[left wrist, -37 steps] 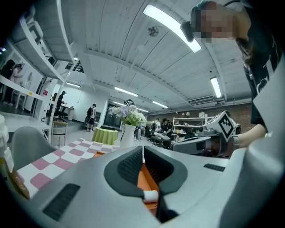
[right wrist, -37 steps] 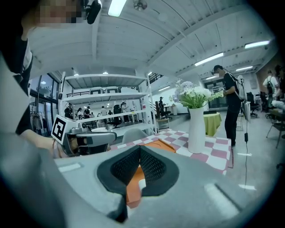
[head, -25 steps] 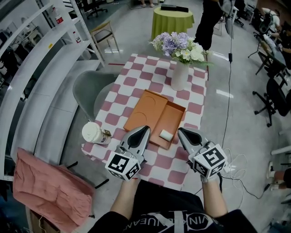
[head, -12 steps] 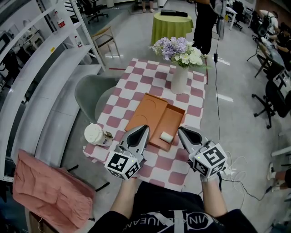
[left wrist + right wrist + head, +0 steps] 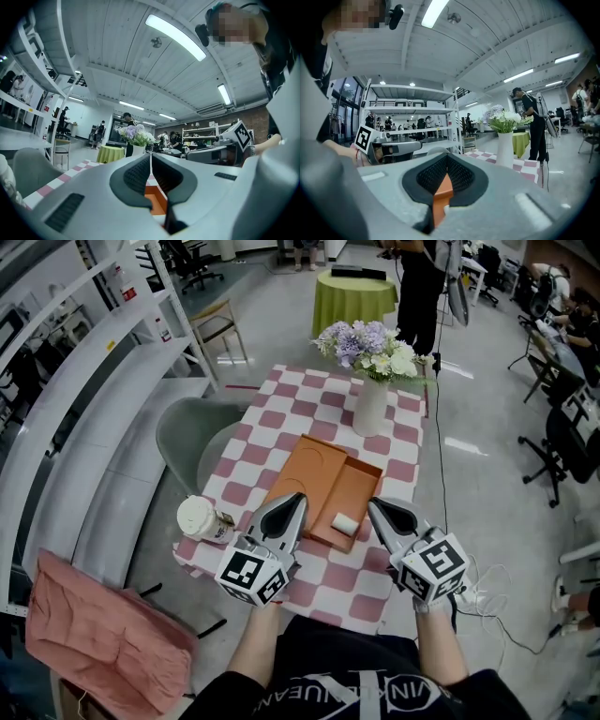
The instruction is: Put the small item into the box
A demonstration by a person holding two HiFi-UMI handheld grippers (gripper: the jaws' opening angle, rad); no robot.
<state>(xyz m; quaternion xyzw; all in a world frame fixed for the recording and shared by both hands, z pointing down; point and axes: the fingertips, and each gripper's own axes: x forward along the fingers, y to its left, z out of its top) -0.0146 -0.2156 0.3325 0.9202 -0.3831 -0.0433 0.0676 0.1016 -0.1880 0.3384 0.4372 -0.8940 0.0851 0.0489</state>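
Head view: a table (image 5: 291,395) with a pink and white check cloth holds an open orange box (image 5: 361,486); its lid (image 5: 305,465) lies flat just beside it on the left; the small white item (image 5: 344,522) sits inside the box, at the near end; the left tongs (image 5: 292,503) and the right tongs (image 5: 377,509) hang on either side of that end; a paper cup (image 5: 195,517) stands at the table's left edge; a white vase (image 5: 370,399) of flowers stands at the far end.

Left gripper view: the left tongs (image 5: 150,157) are closed, tips together, with nothing in them; the orange box (image 5: 155,199) shows under them; the right tongs (image 5: 213,153) are near, on the right.

Right gripper view: the right tongs (image 5: 446,161) are closed too and hold nothing; the box (image 5: 443,192) shows orange through the gap; the vase (image 5: 505,150) stands further off on the right; the left tongs (image 5: 393,150) are on the left.
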